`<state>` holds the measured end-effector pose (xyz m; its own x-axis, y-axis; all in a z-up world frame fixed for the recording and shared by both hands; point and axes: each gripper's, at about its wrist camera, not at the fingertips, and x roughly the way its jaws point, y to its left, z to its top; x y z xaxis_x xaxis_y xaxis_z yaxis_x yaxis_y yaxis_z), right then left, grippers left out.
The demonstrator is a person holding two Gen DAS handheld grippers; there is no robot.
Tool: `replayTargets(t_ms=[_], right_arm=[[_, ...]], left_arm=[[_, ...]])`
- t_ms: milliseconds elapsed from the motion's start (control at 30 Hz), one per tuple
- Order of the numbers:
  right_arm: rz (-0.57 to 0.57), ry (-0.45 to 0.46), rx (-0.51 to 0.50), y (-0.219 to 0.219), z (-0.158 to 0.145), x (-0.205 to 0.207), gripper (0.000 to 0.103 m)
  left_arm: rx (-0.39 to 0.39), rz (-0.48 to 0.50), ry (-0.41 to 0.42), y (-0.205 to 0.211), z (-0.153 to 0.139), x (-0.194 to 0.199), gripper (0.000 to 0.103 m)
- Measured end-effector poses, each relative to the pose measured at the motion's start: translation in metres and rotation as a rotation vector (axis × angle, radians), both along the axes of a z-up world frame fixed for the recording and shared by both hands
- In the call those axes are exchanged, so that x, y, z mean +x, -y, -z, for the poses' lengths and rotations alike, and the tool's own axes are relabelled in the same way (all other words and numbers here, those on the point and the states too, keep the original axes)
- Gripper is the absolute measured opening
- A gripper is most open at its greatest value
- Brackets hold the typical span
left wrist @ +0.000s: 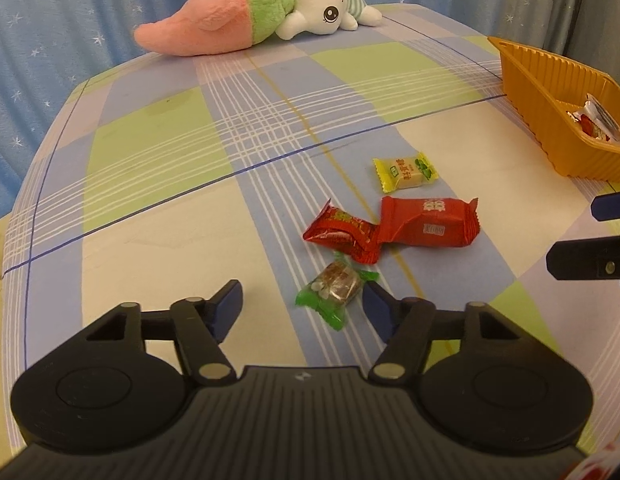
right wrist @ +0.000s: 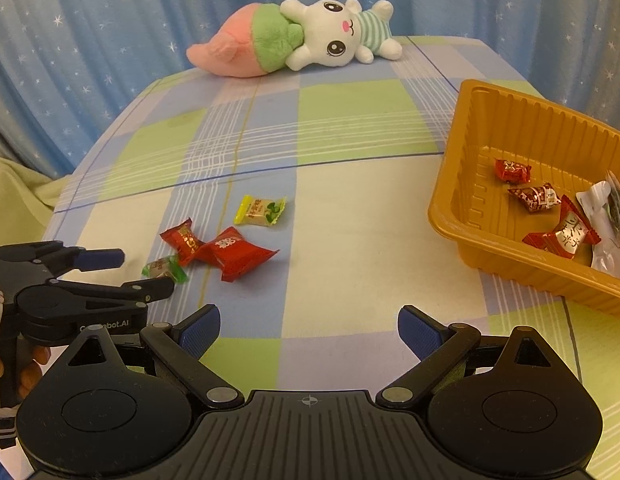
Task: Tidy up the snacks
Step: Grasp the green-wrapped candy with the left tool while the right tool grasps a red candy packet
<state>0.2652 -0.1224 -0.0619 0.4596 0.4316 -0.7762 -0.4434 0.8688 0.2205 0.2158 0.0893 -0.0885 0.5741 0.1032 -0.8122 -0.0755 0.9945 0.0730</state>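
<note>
Nearest to us, our left gripper [left wrist: 302, 300] hangs low over the checked tablecloth [left wrist: 158, 152] with its blue-padded fingers [left wrist: 229, 303] spread wide and nothing between them; the green-wrapped candy [left wrist: 335, 285] lies on the cloth just inside the right pad, close enough that we cannot tell whether it touches. Our right gripper [right wrist: 309, 330] is likewise spread wide and empty, poised over a bare pale square of cloth, with the left gripper visible at its left edge beside the same green-wrapped candy. Just beyond the green one, the small red candy [left wrist: 342, 234] and the larger red packet [left wrist: 428, 222] lie touching end to end, the small one's twisted tail against the packet's left side. A little farther on, apart from the reds, the yellow candy [left wrist: 404, 171] rests by itself. Off to the right, well apart from this loose group, stands the orange ribbed tray [right wrist: 450, 208], which holds several red-and-silver wrapped candies [right wrist: 534, 197] and a white wrapper [right wrist: 602, 216] against its right side. At the far edge of the table a plush toy [right wrist: 310, 36], a white bunny joined to a pink and green carrot shape, lies on its side before the blue star-patterned curtain [right wrist: 110, 32].
</note>
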Motion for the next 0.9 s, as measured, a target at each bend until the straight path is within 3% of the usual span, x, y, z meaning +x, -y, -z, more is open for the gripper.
replayTargets(t_ms=[200,367,433,900], right_arm=[[-0.001,-0.002,-0.002,-0.001,0.000,0.002,0.095],[-0.002,-0.003,-0.004,-0.002,0.000,0.004,0.095],[-0.005,-0.004,-0.003,-0.004,0.001,0.006,0.095],[-0.132,0.054,0.014,-0.027,-0.003,0.016,0.095]], left_arm=[[-0.024,0.026,0.011,0.000,0.000,0.008,0.046],[-0.056,0.048,0.013,0.001,-0.001,0.010,0.025],[-0.066,0.047,0.013,0.001,-0.001,0.009,0.021],[-0.131,-0.085,-0.004,-0.029,-0.005,-0.010,0.020]])
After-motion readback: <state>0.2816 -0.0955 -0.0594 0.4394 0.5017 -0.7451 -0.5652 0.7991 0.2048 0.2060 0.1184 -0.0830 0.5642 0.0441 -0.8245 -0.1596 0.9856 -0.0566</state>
